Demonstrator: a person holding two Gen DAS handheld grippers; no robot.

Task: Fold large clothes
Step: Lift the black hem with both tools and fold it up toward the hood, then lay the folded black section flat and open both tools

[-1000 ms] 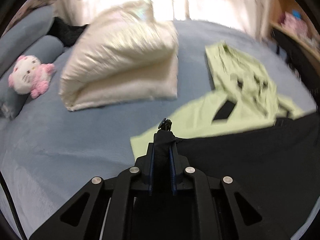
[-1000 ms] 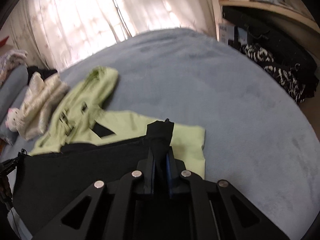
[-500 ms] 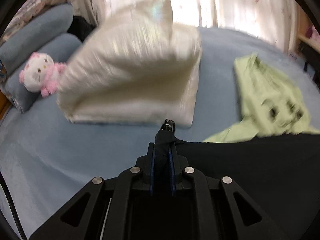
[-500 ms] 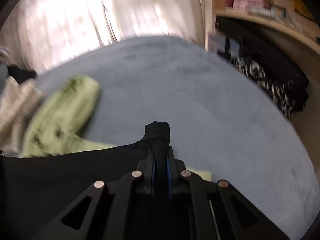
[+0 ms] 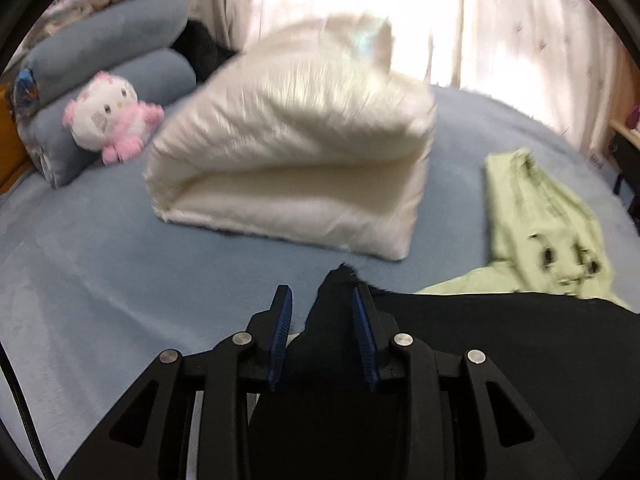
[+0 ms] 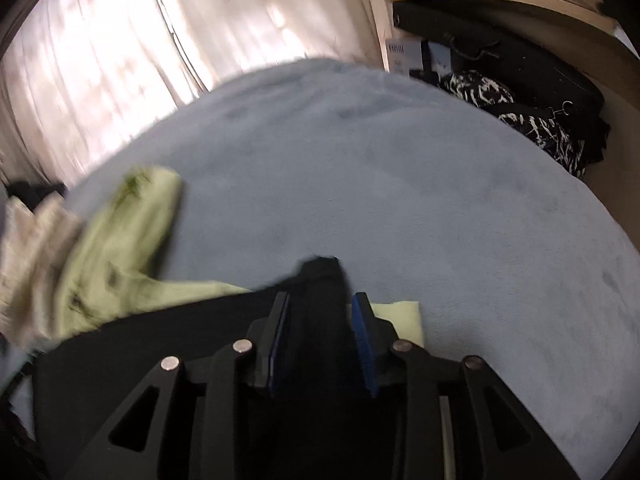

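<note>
Both claws apparently spread around black garment (image 5: 500, 340).

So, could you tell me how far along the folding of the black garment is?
Done: the black garment lies over the green garment.
In hand: the left gripper and right gripper are open around its corners.
Left: further folds, not visible yet.

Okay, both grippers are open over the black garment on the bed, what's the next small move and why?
Probably draw both grippers straight back. The left gripper and right gripper stand open, each with a peak of the black garment loose between its fingers, the cloth lying over the green garment. Backing off should avoid dragging the fold.
</note>
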